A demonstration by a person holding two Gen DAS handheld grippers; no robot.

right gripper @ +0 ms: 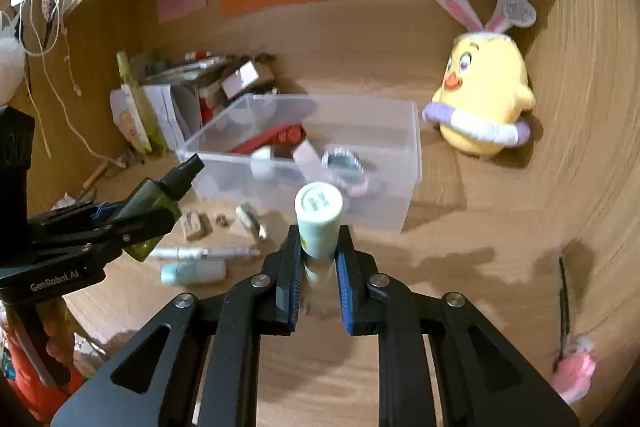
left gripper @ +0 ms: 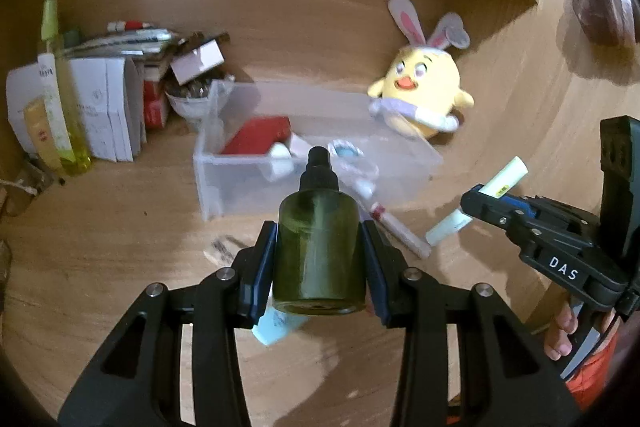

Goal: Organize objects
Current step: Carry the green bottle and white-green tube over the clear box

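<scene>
Left wrist view: left gripper (left gripper: pixel 320 239) sitting at lower centre, clamping a dark green spray bottle (left gripper: pixel 320 251) between blue pads, black nozzle pointing toward the clear plastic bin (left gripper: pixel 224 183) at frame centre. Holding the bottle clear of the wooden desk (left gripper: pixel 120 247). Lying in the bin: a red box (left gripper: pixel 258 141), a white-capped item, a small round blue-lidded thing. Resting on the desk just in front of the bin, a white tube with a red band (left gripper: pixel 394 227); peeking out under the bottle, a pale blue tube (left gripper: pixel 276 325). Sitting upper right of the bin, a yellow plush chick with bunny ears (left gripper: pixel 424 87). Standing at left, a tall yellow-green bottle (left gripper: pixel 60 99) beside white boxes (left gripper: pixel 108 107). Showing at right edge: right gripper (left gripper: pixel 476 201), pinching a pale green tube (left gripper: pixel 480 199), a hand (left gripper: pixel 564 327) below it.

Right wrist view: right gripper (right gripper: pixel 319 247) at lower centre, fingers narrow, gripping the pale green tube (right gripper: pixel 319 219) upright, cap facing the camera, in front of the bin (right gripper: pixel 408 187). Appearing at left: left gripper (right gripper: pixel 132 223) carrying the green bottle (right gripper: pixel 160 203). Lying at lower right, a pink blurred object (right gripper: pixel 574 375), too smeared to identify.
</scene>
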